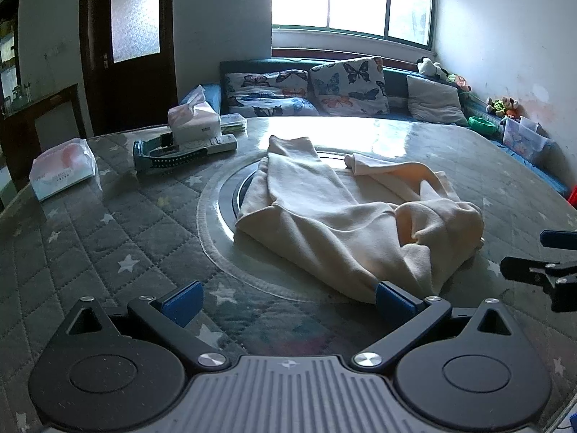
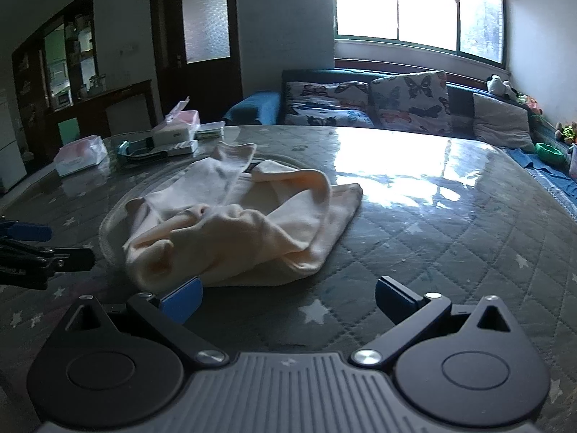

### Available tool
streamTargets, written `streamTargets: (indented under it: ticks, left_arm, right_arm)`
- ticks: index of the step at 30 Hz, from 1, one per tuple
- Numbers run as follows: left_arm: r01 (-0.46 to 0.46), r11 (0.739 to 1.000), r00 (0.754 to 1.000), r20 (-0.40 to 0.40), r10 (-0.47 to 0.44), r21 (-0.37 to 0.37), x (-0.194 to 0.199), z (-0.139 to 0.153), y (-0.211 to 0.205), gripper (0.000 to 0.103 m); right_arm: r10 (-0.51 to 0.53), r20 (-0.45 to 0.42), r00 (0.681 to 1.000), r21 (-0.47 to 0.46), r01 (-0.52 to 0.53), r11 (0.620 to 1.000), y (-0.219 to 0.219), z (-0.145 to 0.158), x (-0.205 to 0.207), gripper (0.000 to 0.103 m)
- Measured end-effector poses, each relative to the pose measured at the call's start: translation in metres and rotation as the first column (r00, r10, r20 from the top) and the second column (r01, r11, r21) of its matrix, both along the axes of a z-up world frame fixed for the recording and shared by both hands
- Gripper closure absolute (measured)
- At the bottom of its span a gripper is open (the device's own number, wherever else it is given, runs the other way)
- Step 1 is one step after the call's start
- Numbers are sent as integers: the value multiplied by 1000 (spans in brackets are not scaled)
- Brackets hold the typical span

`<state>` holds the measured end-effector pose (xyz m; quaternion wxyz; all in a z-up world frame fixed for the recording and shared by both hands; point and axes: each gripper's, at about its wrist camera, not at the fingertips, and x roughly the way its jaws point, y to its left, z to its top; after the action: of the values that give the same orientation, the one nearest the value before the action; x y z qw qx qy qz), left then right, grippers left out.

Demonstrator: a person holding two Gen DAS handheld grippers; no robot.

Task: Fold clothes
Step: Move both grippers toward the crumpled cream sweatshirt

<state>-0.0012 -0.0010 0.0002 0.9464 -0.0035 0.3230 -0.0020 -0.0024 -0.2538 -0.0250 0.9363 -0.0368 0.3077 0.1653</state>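
The garment [image 1: 346, 213] was a pale cream, without any print, and it lay on a grey quilted cover [image 1: 108, 231] stitched in diamonds and dotted with white stars. Both grippers were black with blue pads [image 1: 182, 303]. Along the back, two cushions [image 1: 348, 84] showed butterflies in dark blue and orange on white, beside a plain grey one [image 1: 434, 99]. The sofa [image 2: 263, 106] was deep teal, the door [image 1: 126, 47] dark brown.

A cream garment [image 1: 324, 209] lay crumpled and partly folded on the grey quilted table cover [image 1: 108, 238], its sleeves bunched.
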Motion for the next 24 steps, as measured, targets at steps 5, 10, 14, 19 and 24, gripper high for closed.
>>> streamTargets:
  ticks: [5, 10, 14, 19, 24]
  left_arm:
    - [2, 1000, 1000, -8, -2, -7, -4, 1, -3, 0]
    - [5, 1000, 1000, -18, -5, -15, -7, 1, -5, 0]
    - [3, 1000, 1000, -26, -4, -19, -6, 1, -4, 0]
    - [12, 1000, 1000, -28, -12, -19, -6, 3, -6, 0]
    - [17, 1000, 999, -31, -18, -18, -1, 4, -8, 0]
  right_arm:
    - [-3, -4, 1000, -3, 3, 1000, 5, -1, -6, 0]
    - [-5, -9, 1000, 0, 5, 1000, 14, -3, -9, 0]
    - [-8, -12, 1000, -1, 8, 1000, 19, -1, -14, 0]
    - [2, -11, 1000, -5, -2, 1000, 24, -1, -19, 0]
    - [6, -17, 1000, -8, -6, 1000, 29, 0, -19, 0]
